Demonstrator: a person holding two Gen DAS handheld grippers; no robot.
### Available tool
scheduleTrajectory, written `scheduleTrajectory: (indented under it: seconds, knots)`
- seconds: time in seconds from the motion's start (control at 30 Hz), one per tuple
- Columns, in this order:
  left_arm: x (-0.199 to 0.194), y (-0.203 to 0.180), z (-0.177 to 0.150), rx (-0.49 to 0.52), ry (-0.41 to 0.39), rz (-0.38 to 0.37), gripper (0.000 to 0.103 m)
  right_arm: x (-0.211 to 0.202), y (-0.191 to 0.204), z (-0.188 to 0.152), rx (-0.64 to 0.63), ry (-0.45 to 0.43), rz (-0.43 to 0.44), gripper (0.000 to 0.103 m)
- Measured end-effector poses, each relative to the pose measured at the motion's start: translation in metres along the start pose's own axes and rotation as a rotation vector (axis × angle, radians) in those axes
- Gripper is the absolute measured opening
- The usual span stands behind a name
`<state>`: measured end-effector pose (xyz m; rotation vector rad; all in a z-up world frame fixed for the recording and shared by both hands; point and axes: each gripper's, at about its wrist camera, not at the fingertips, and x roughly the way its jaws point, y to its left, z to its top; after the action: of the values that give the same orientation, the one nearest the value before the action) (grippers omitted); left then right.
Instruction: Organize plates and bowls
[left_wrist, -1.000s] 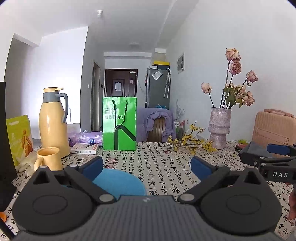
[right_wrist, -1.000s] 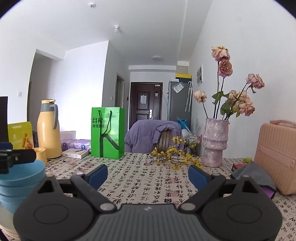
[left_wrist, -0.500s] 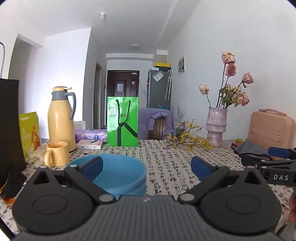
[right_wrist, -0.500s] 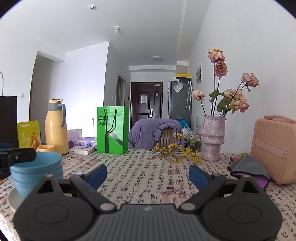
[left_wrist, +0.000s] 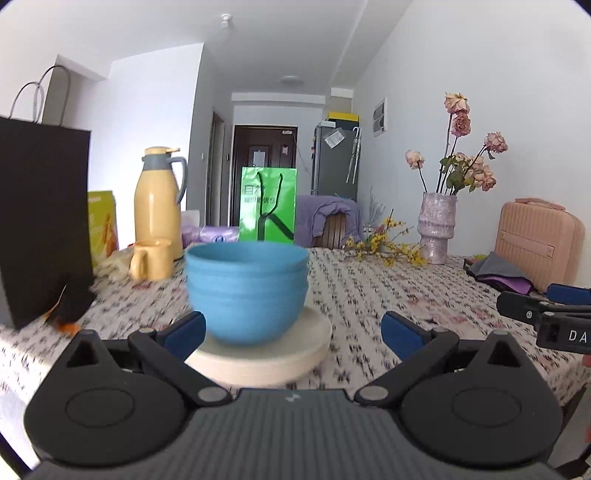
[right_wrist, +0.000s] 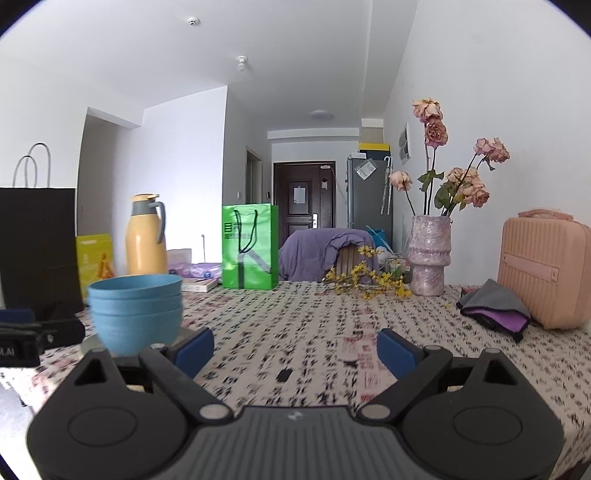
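A black paper bag (left_wrist: 40, 221) stands far left on the tabletop (left_wrist: 369, 295). The stacked blue bowls (left_wrist: 246, 291) sit on cream plates (left_wrist: 258, 354), between the left hand-held gripper (left_wrist: 291, 328)'s wide-open, empty jaws. Behind, a green bag (left_wrist: 267, 205) carries blurred white characters. The right hand-held gripper (right_wrist: 295, 350), lettered "DA", is open and empty.

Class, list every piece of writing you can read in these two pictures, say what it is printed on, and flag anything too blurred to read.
"DA", cut off by the picture edge: on the right claw, seen from the left camera.
"LAI", start cut off: on the left claw, seen from the right camera.
Pale characters on the green bag: too small to read.
Black characters on the tablecloth: blurred.
Yellow box, book: unreadable.
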<state>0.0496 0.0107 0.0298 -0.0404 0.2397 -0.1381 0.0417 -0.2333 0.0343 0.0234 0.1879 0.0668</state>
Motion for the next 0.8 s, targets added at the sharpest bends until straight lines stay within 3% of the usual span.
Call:
scheduleTrajectory:
  seconds: [0.27, 0.43, 0.8]
  knots:
    - [-0.037, 0.0, -0.028, 0.02, 0.07, 0.006, 0.103, -0.04, 0.016, -0.022, 0.003, 0.022, 0.061, 0.095]
    - [-0.048, -0.004, -0.047, 0.012, 0.108, 0.008, 0.103, -0.05, 0.018, -0.036, 0.031, 0.074, 0.053, 0.095]
    - [-0.064, 0.005, -0.052, 0.029, 0.088, 0.04, 0.103, -0.075, 0.034, -0.041, -0.044, 0.003, 0.046, 0.095]
